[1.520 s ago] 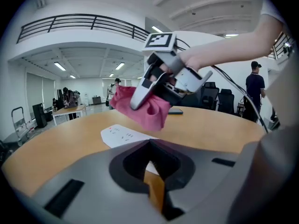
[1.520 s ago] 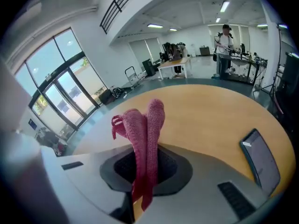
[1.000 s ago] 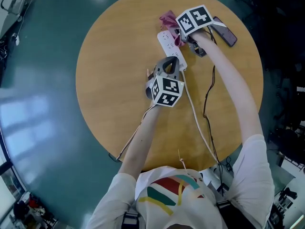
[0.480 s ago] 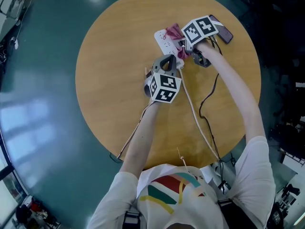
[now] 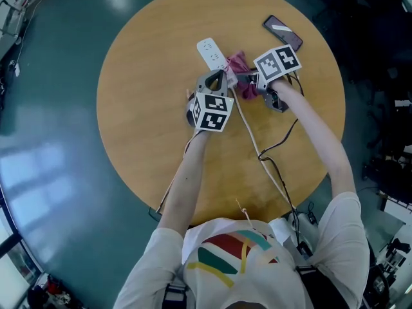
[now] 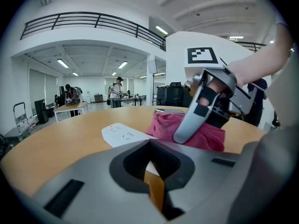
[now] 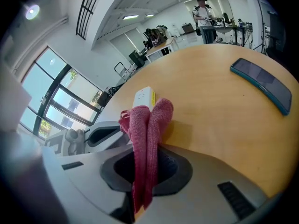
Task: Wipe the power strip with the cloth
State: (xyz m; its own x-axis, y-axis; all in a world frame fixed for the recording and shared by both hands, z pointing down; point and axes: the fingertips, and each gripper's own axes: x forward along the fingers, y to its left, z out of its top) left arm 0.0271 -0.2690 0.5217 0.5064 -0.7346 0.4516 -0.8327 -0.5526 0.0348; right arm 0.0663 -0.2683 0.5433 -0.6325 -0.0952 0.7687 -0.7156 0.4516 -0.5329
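Right gripper (image 5: 241, 78) (gripping cloth (image 5: 238, 62)) slid nearer along power strip (image 5: 209, 49).

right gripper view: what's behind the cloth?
Only the far end of the white power strip pokes out above the pink cloth. The rest of the strip is covered by the cloth, so its sockets can't be seen from here.

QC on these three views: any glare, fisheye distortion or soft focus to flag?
Head view: window reflections glare on the floor, table evenly lit. Left gripper view: heavy fisheye, black corners, the balcony railing bows. Right gripper view: same fisheye, windows bright, cloth sharp with a shadow on the table, phone stretched near the edge.
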